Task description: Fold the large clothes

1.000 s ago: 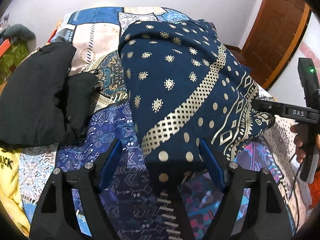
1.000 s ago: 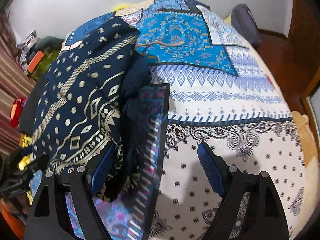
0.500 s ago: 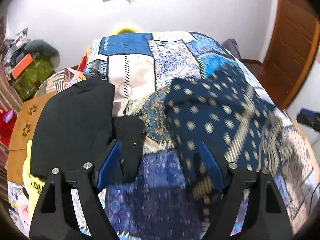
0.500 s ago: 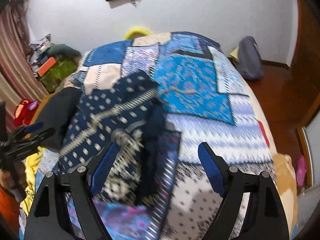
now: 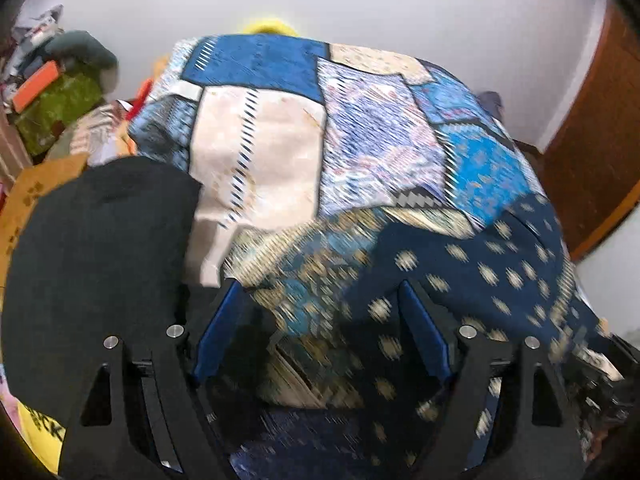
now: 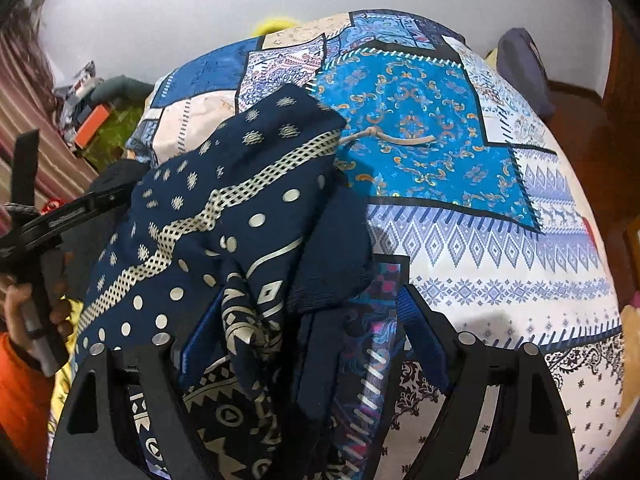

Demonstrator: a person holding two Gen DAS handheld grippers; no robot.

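Navy patterned garment [image 6: 240, 216] lying bunched on the patchwork bedspread [image 6: 500, 240] of the bed, beside a black garment [image 5: 96, 248]. Right claw [image 6: 304, 344] spread wide, gripping nothing, cloth folds lying between its fingers. Left claw [image 5: 320, 332] likewise wide apart and empty, over the navy garment's edge.

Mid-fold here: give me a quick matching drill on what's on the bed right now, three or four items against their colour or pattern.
Items:
1. garment being folded
2. folded garment at the left edge
3. bedspread
4. cord lying on the bedspread

Descriptions:
A. plain black
B. beige, knotted at one end
C. navy with cream dots and bands
D. patchwork of blue and white panels

Pairs: 1-C, 2-A, 3-D, 4-B
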